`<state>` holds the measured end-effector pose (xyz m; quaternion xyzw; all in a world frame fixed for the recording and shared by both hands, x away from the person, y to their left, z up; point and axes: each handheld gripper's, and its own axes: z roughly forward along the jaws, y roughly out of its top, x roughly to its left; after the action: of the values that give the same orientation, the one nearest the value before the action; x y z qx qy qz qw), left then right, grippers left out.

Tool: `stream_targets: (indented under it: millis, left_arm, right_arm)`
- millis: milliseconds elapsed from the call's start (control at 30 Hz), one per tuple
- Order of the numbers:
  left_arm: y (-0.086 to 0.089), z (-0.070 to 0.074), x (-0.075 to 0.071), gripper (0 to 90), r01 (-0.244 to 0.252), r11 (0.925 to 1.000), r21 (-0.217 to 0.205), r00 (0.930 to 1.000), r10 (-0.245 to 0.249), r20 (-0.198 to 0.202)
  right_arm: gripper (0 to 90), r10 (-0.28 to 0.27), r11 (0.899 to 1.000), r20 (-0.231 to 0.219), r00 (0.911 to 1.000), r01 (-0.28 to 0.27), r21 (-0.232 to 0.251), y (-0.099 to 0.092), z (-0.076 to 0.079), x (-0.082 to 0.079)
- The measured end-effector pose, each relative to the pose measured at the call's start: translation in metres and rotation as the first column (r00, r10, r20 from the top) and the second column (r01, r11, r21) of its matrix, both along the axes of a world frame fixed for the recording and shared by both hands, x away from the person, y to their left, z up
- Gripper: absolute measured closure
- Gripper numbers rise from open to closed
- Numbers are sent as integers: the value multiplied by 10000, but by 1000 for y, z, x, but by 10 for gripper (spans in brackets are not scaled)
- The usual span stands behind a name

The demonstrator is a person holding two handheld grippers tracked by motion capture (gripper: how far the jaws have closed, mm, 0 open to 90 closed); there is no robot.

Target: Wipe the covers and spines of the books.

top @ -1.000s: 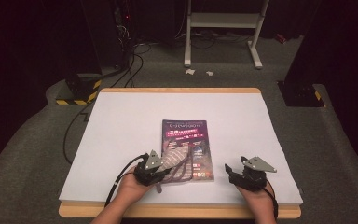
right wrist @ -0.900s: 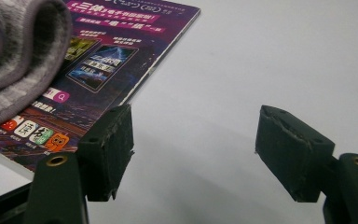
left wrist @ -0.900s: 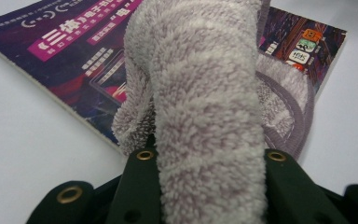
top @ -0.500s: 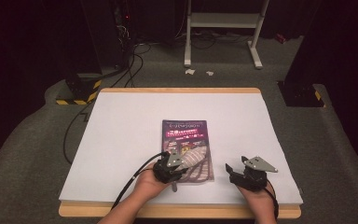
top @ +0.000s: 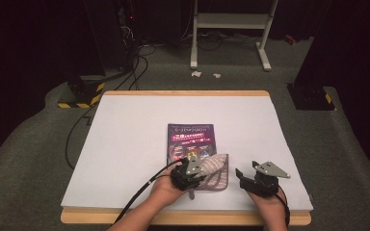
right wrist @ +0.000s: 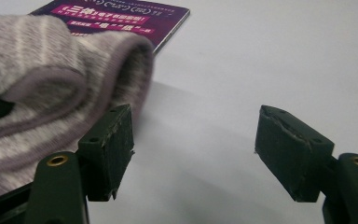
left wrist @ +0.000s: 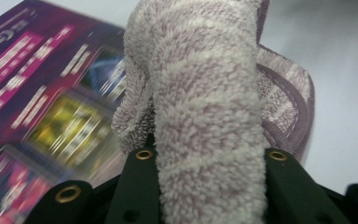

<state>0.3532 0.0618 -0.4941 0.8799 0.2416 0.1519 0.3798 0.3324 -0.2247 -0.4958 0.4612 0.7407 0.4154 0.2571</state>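
**Cloth pinched over the magazine's near end**

Nearest the person, two forearms come in over the wooden front edge of the table (top: 125, 219), one hand on each gripper. Up close, the left gripper (left wrist: 209, 186) has its two black jaws clamped on a fold of the striped cloth (left wrist: 205, 116); the fluffy pale-and-mauve pile bulges up between them and rises away from the camera. From the high view the left gripper (top: 189, 174) sits at the near end of the magazine (top: 191, 139), and the cloth (top: 216, 169) lies draped over that magazine's near right corner, partly on the white table cover (its darker hem shows along the right side).

Just beside it, the right gripper (top: 244, 174) rests on the white cover, apart from the cloth. Its jaws stand wide apart with nothing between them, bare white surface showing in the gap of the right gripper (right wrist: 193, 154); the cloth's rolled edge (right wrist: 74, 84) lies just past one jaw.

Farther off, the magazine's purple cover with pink bands lies flat, roughly mid-table. Beyond the table's far edge, grey carpet, black cables (top: 139, 62) and a white stand (top: 231, 29) sit in dimness.
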Motion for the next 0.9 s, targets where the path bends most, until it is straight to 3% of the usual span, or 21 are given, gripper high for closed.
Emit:
stream_targets:
  millis: [133, 333, 433, 567, 667, 767, 900]
  left_arm:
    - [30, -1, -3, 705, -303, 9995, -10, 9995, 303, 70]
    - [76, -5, -7, 707, -1184, 9915, -546, 9929, 1187, 23]
    - [89, -7, -9, 706, -1347, 9881, -740, 9908, 1351, 5]
    - [94, -5, -11, 706, -1503, 9873, -504, 9883, 1515, 201]
    - [88, -3, -5, 706, -1701, 9836, -596, 9854, 1695, -159]
    - [60, 1, -2, 707, -1269, 9918, 181, 9915, 1263, 324]
    - [26, 0, 4, 707, -737, 9973, -10, 9973, 737, -18]
  right_arm:
    - [280, 26, 10000, 13, 10000, -26, -22, 2, 0, 0]
    - [280, 21, 9999, -18, 10000, -21, -103, 3, -1, 0]
    - [281, 6, 9999, -37, 10000, -6, -105, 4, -1, 0]
    - [281, -21, 9999, -49, 10000, 20, -137, 3, -2, 0]
    - [285, -51, 9999, -65, 10000, 50, -149, 2, -2, 0]
    - [286, -101, 9999, -119, 9999, 99, -100, 2, -3, 2]
    - [285, -100, 9998, -69, 9999, 99, -163, 2, -2, 0]
